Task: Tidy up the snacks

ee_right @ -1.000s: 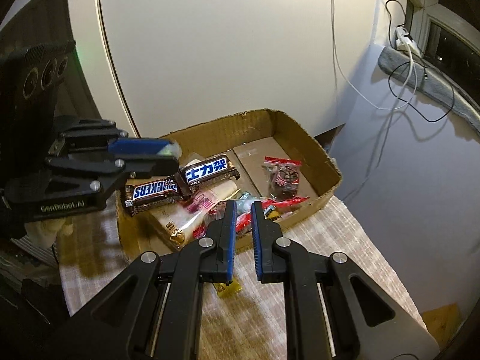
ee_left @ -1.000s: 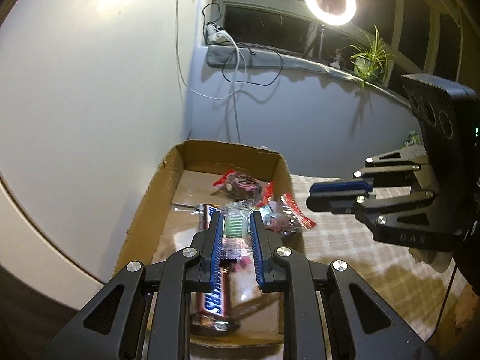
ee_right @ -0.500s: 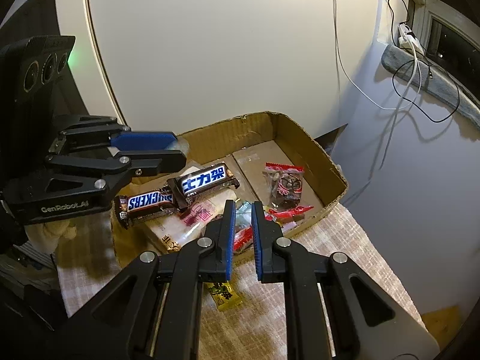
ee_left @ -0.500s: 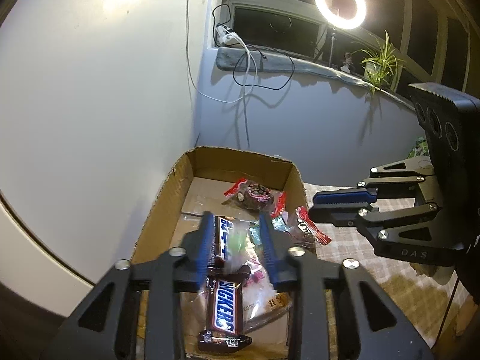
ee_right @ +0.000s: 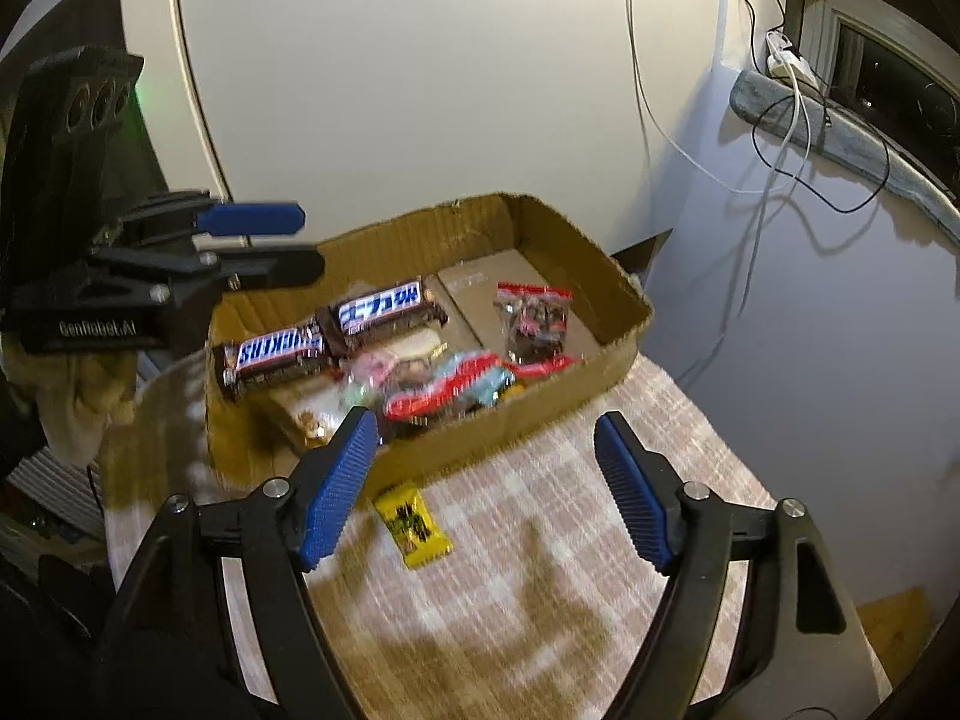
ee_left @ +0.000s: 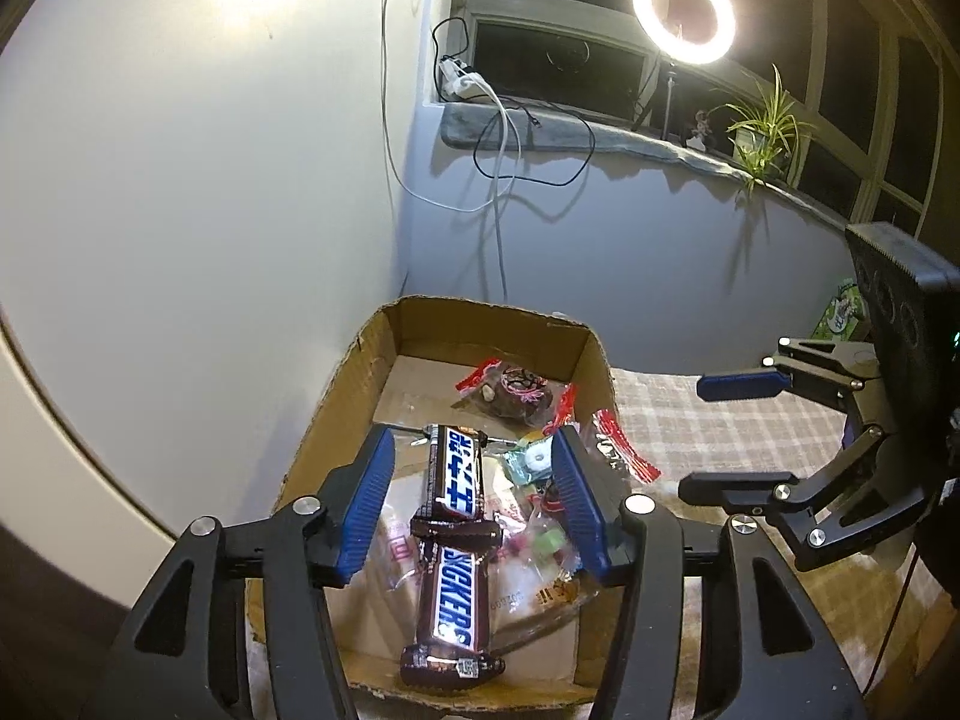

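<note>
Snacks [ee_left: 462,510] in cardboard box [ee_left: 336,414] on checked tablecloth [ee_right: 540,540], beside white wall [ee_left: 198,180]

I see a pale wall [ee_left: 198,180] meeting a lilac wall [ee_left: 660,252] at a corner. A stone sill [ee_left: 600,138] runs under dark windows [ee_left: 558,60]. On the sill a power strip [ee_left: 459,81] sits at the corner end, with black and white cables [ee_left: 504,180] drooping down the lilac wall. A lit ring light [ee_left: 683,11] stands on a thin pole by the glass, and a potted plant [ee_left: 765,132] sits further along. A checked cloth [ee_right: 540,570] covers the table, streaked with shadow. The light throws a warm glare high on the pale wall.
</note>
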Motion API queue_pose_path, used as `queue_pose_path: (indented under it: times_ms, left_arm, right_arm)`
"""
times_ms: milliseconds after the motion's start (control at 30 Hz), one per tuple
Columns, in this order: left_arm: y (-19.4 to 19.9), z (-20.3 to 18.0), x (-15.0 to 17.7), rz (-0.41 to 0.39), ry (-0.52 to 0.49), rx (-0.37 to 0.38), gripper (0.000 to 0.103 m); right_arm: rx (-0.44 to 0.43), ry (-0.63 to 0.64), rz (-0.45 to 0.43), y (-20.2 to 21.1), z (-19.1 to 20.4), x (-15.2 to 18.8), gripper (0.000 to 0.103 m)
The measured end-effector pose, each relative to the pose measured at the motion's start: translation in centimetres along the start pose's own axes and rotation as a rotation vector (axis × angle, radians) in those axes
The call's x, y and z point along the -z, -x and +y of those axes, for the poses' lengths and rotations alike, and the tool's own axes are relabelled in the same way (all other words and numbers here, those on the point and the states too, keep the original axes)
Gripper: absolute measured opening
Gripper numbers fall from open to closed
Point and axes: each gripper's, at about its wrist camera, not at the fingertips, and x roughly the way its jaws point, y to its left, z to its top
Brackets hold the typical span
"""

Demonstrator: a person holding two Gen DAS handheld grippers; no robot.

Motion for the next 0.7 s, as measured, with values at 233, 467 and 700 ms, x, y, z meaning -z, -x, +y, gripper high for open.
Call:
queue_pose_path:
  times_ms: [233, 467, 700]
  left_arm:
    - [1.5, 0.1, 1.1, -0.003, 0.017, -0.010, 0.058]
    - [3.7, 0.7, 3.7, 0.010, 0.044, -0.035, 0.058]
    - [5.6, 1.3, 6.8, 0.038, 0.099, -0.043, 0.058]
  right_arm:
    - [-0.016, 0.031, 0.055, -0.7, 0.5, 2.5, 0.078]
    - [-0.040, 0.072, 0.120, -2.7, 1.7, 4.6, 0.078]
    - [-0.055, 0.156, 0.182, -5.0, 3.6, 5.4, 0.058]
